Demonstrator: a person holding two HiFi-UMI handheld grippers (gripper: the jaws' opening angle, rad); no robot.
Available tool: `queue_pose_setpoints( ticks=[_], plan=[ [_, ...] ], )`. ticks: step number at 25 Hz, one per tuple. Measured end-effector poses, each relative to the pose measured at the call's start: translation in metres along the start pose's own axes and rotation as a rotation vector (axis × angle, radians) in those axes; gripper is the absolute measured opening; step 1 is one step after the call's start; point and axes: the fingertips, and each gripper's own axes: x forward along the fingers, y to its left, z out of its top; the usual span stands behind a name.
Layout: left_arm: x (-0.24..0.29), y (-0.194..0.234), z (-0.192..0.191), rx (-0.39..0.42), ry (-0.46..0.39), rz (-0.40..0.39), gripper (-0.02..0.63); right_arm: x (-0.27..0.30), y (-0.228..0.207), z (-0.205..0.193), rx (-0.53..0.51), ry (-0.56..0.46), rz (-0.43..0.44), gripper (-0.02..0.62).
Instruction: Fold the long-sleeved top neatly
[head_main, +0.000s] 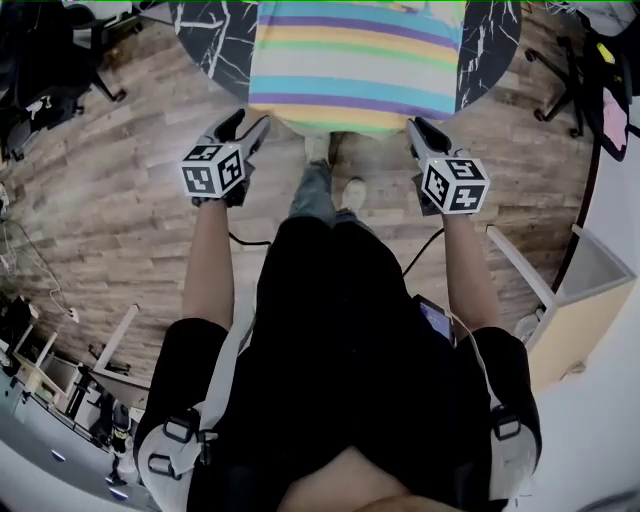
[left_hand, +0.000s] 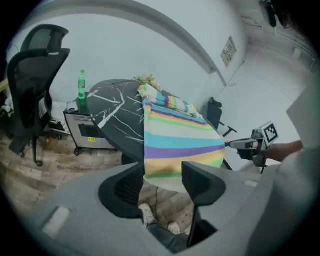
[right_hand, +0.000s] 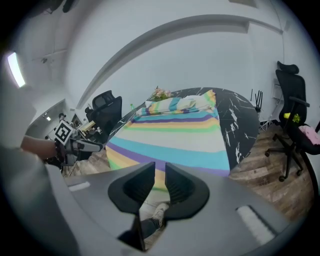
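Over the near edge of the dark marbled tabletop (head_main: 215, 35), in the head view, the striped long-sleeved top (head_main: 355, 70) lies spread flat, with its hem draped down toward the person. The left claw (head_main: 252, 122) and right claw (head_main: 418, 128) sit just below that hem, one near each corner and apart from the cloth. I read this as lining up to take both corners together, so that the fold comes out square.

From the left gripper view, the left claw (left_hand: 162, 182) stands moderately wide with nothing pinched. The hanging hem of the top (left_hand: 175, 135) shows beyond the gap, untouched. That width looks meant to admit the fabric edge.

From the right gripper view, the right claw (right_hand: 160, 180) is narrow, with only a slim gap and nothing in it. The top (right_hand: 175, 135) is spread just ahead. In my judgement it would have to widen before it could grip its corner. The sleeves cannot be made out in any view.
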Motion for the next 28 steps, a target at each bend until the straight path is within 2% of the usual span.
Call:
queue_pose_setpoints(
  ticks=[5, 9, 12, 17, 20, 22, 28],
  plan=[
    [0.016, 0.004, -0.025, 0.028, 0.049, -0.049, 0.277, -0.003, -0.005, -0.035, 0.03, 0.052, 0.013, 0.072],
    [0.035, 0.008, -0.037, 0.092, 0.12, -0.107, 0.339, 0.001, -0.011, -0.064, 0.041, 0.044, 0.094, 0.074],
    [0.048, 0.004, -0.04, 0.146, 0.159, -0.178, 0.339, 0.006, -0.025, -0.095, 0.075, 0.107, 0.108, 0.117],
    [0.057, -0.001, -0.039, 0.18, 0.183, -0.273, 0.337, 0.012, -0.029, -0.109, 0.111, 0.152, 0.139, 0.209],
    [0.062, -0.009, -0.04, 0.164, 0.188, -0.322, 0.305, 0.011, -0.05, -0.106, 0.133, 0.142, 0.107, 0.236],
    [0.062, -0.012, -0.039, 0.168, 0.196, -0.341, 0.256, 0.013, -0.064, -0.099, 0.143, 0.125, 0.1, 0.255],
    [0.052, -0.017, -0.042, 0.202, 0.214, -0.381, 0.124, 0.032, -0.083, -0.086, 0.098, 0.163, 0.173, 0.321]
  ],
)
